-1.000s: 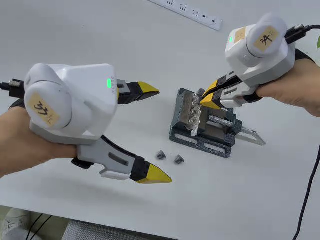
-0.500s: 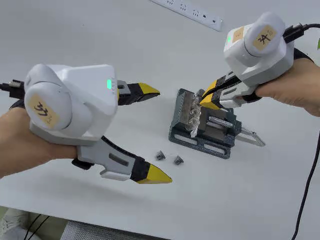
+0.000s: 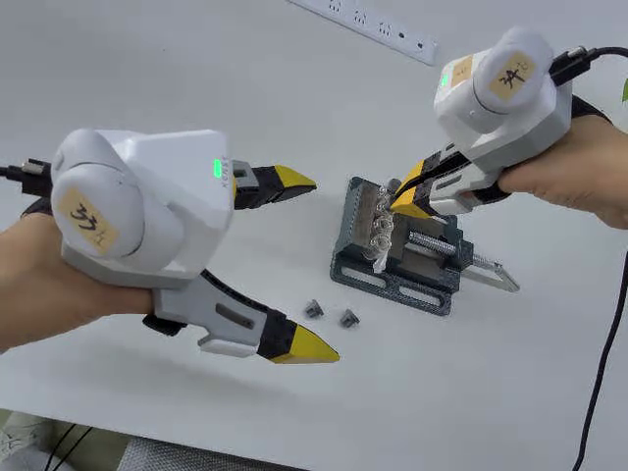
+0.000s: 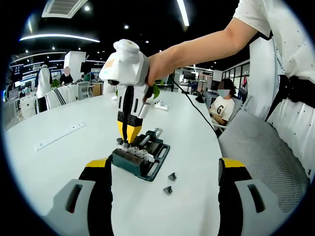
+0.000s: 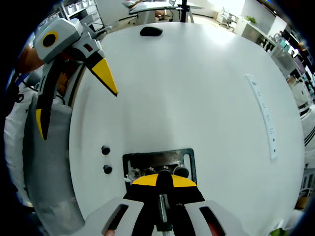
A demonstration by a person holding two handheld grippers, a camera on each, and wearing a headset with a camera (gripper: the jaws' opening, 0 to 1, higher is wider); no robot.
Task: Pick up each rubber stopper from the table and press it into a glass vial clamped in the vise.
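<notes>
A dark metal vise (image 3: 397, 257) stands on the white table and clamps a row of small glass vials (image 3: 379, 228). My right gripper (image 3: 394, 195) is shut, with its yellow tips resting on the vial row near the far end; whether anything is between them is hidden. From above, the tips (image 5: 165, 180) cover the middle vials. A dark stopper (image 4: 119, 141) sits in the end vial beside those tips. Two grey rubber stoppers (image 3: 314, 309) (image 3: 347, 317) lie loose in front of the vise. My left gripper (image 3: 304, 261) hangs wide open to the left, holding nothing.
A white power strip (image 3: 368, 22) lies along the far edge of the table. A black cable (image 3: 603, 373) trails down the right side. The vise handle (image 3: 491, 271) sticks out to the right. In the left gripper view, a seated person (image 4: 224, 105) is beyond the table.
Almost nothing has changed. The right gripper has stayed on the vial row, leaning slightly further left. The left gripper holds its place, open.
</notes>
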